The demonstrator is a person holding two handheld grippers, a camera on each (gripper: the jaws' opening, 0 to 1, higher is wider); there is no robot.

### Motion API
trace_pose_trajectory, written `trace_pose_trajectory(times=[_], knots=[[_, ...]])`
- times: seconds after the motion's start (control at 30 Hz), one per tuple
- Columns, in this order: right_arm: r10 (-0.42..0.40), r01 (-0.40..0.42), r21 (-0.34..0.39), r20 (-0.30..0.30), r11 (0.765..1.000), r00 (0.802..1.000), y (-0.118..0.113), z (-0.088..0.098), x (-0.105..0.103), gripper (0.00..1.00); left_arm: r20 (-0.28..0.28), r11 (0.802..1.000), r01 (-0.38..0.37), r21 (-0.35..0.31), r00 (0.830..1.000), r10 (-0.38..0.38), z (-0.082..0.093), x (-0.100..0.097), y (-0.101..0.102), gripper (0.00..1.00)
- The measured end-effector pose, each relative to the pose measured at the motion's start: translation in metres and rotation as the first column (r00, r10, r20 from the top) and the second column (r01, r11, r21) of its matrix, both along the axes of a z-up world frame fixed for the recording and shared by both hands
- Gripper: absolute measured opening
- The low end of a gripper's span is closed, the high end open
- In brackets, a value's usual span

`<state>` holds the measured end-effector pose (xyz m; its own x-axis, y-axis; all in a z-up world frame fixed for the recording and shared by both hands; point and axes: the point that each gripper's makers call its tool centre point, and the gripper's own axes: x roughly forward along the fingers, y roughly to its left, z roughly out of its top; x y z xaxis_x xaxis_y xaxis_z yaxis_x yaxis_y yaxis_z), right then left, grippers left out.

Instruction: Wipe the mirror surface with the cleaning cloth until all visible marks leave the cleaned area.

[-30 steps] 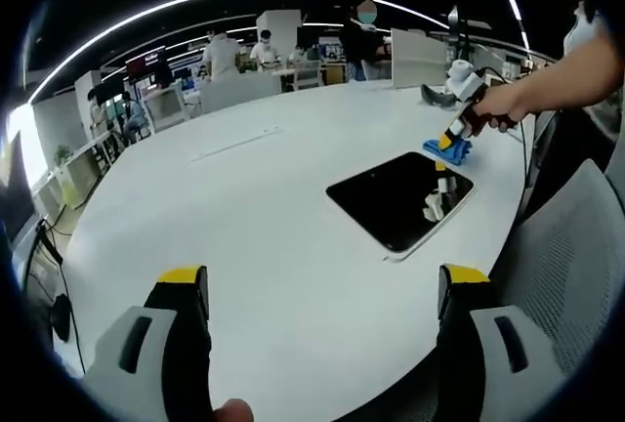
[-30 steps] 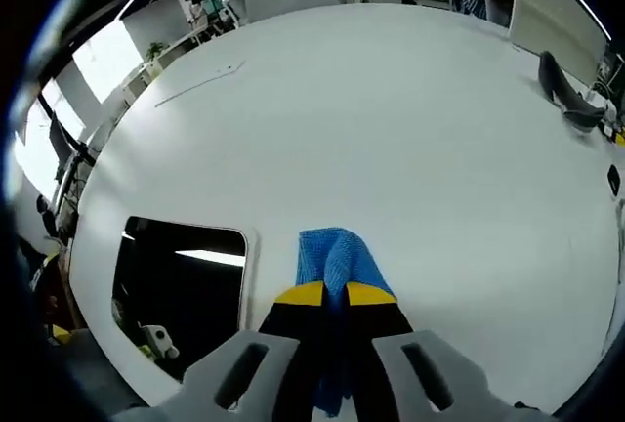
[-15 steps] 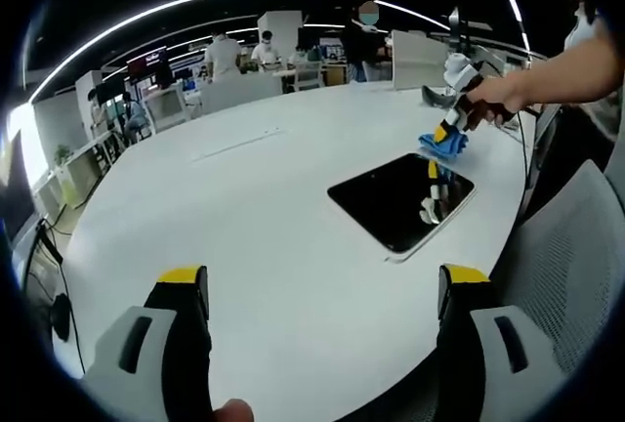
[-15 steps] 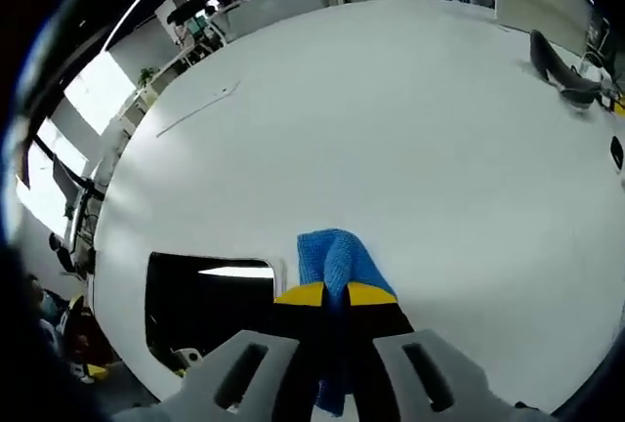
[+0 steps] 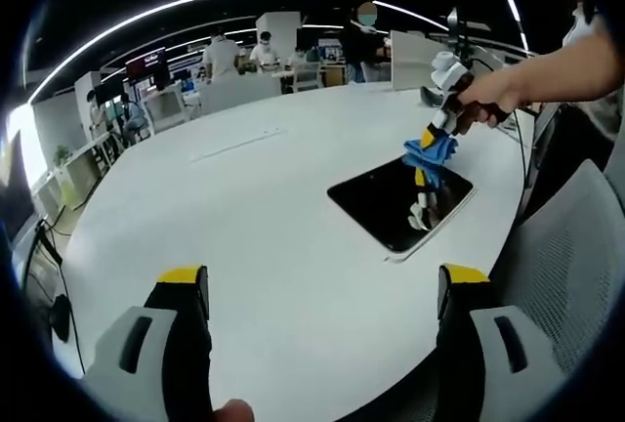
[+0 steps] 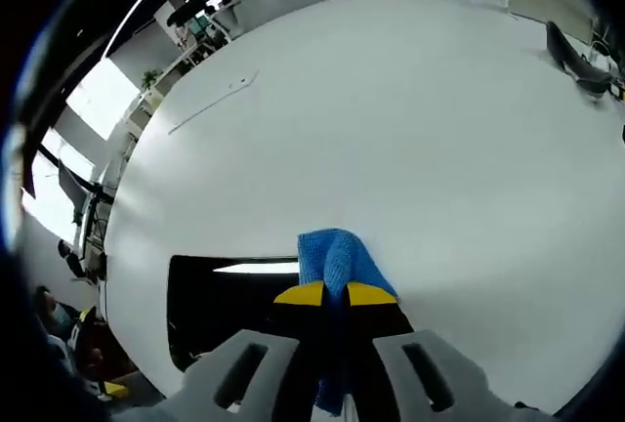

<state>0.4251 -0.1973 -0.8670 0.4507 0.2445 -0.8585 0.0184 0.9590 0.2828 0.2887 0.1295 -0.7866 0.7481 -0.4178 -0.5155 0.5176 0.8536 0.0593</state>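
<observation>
The right gripper [image 6: 335,294] has its yellow-tipped jaws pinching the crumpled blue cleaning cloth [image 6: 334,256], lifted clear of the round white tabletop [image 5: 273,197] and hanging just over the far edge of the flat dark rectangular mirror [image 5: 398,197], apparently lined up to begin wiping; the left gripper [image 5: 322,290] waits well apart, jaws spread and empty, likely keeping everything in sight

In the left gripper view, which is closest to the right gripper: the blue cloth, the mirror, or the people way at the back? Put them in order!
From the right gripper:
1. Blue cloth, pinched in its jaws.
2. Mirror, on the white table just below the cloth.
3. People, far across the room behind the table.
</observation>
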Motion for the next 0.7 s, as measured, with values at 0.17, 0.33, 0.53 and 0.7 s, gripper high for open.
trace_pose_trajectory(times=[0.17, 0.33, 0.53, 0.7], knots=[[-0.019, 0.019, -0.012, 0.000, 1.000, 1.000, 0.001, -0.005, 0.003, 0.00, -0.004, 1.000, 0.009, -0.003, 1.000, -0.009, 0.000, -0.001, -0.002, 0.96], [-0.026, 0.026, -0.021, 0.000, 0.999, 1.000, 0.001, -0.006, 0.006, 0.00, -0.010, 1.000, 0.014, -0.022, 1.000, -0.015, 0.001, -0.002, -0.004, 0.97], [-0.027, 0.027, -0.014, 0.004, 1.000, 1.000, 0.009, -0.003, 0.003, 0.00, -0.011, 0.999, 0.020, -0.041, 1.000, -0.021, 0.003, -0.003, -0.008, 0.99], [-0.019, 0.019, -0.011, 0.006, 1.000, 1.000, 0.021, -0.003, 0.002, 0.00, -0.015, 0.999, 0.028, -0.043, 0.999, -0.029, 0.001, -0.003, -0.009, 0.99]])
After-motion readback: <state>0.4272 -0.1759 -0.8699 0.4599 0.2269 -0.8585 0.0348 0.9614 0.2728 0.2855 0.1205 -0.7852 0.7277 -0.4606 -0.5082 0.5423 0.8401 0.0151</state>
